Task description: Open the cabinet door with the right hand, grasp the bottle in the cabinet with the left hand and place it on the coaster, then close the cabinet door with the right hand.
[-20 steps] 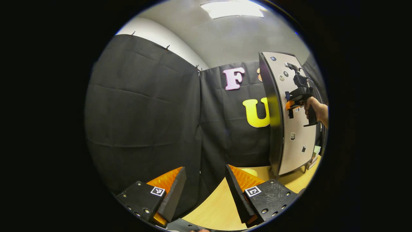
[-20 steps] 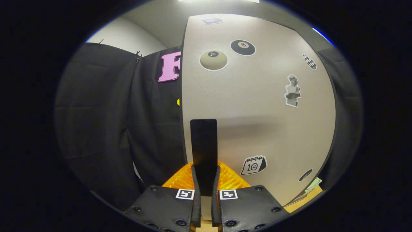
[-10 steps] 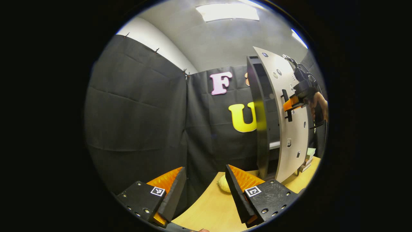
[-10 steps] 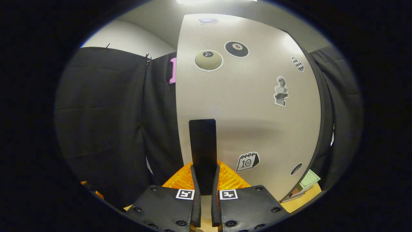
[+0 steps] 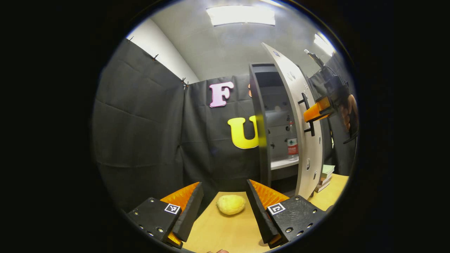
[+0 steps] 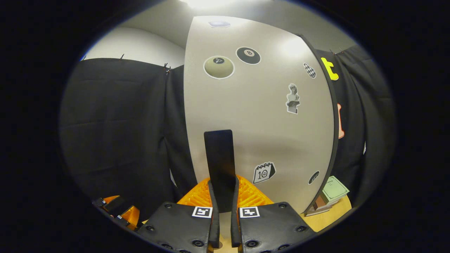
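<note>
Standing upright, clear bottle (image 5: 292, 141) (red label), cabinet shelf (image 5: 284, 163)

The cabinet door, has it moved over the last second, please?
Yes: the door has swung open, away from the cabinet, uncovering the bottle.

Matt cabinet door (image 6: 260, 116), wood-grain table (image 5: 225, 230)

Left tool (image 5: 223, 207): fingers spread wide apart, nothing between them, low over the desk (image 5: 225, 235).
Lemon (image 5: 231, 204): lies on the desk, seen between the two fingers.
Cabinet door (image 5: 301, 126): swung partly open.
Right tool (image 5: 313, 113): at the door's handle (image 5: 306, 114), held by a hand (image 5: 348, 112).
Bottle (image 5: 291, 140): upright on the shelf (image 5: 284, 163) inside.
Books (image 5: 325, 174): stacked on the desk beyond the door.
</note>
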The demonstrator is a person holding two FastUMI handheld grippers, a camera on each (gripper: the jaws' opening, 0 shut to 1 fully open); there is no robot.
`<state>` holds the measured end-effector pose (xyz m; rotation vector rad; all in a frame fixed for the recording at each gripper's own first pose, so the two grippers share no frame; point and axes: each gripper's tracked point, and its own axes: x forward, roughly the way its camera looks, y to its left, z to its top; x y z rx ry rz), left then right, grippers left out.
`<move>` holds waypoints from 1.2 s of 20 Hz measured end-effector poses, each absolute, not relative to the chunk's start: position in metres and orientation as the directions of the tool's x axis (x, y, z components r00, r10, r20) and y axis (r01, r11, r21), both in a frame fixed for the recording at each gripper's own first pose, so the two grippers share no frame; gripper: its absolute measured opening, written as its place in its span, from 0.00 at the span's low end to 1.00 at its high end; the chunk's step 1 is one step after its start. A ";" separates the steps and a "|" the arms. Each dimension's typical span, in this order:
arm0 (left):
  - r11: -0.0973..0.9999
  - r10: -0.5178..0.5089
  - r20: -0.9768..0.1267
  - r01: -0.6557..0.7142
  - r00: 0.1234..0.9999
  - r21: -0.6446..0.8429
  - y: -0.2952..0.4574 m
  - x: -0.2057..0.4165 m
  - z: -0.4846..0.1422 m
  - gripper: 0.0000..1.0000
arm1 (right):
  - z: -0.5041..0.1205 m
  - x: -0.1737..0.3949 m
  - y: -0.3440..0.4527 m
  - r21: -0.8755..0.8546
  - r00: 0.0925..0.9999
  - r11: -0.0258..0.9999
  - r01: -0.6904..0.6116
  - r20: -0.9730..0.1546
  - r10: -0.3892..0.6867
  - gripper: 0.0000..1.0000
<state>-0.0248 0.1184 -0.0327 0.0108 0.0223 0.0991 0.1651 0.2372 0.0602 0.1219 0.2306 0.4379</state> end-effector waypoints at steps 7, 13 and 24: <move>0.998 0.067 -0.013 -0.067 0.998 0.008 0.070 -0.016 -0.021 0.70 | 0.062 0.165 0.226 0.190 0.870 0.884 -0.427 -0.181 0.459 0.14; 0.999 0.034 -0.009 -0.034 0.999 0.013 0.036 -0.019 -0.013 0.70 | 0.062 0.153 0.214 0.179 0.862 0.879 -0.442 -0.186 0.472 0.14; 0.998 -0.070 0.019 0.070 0.997 -0.001 -0.052 -0.014 0.004 0.70 | 0.066 0.125 0.152 0.156 0.874 0.893 -0.421 -0.195 0.446 0.14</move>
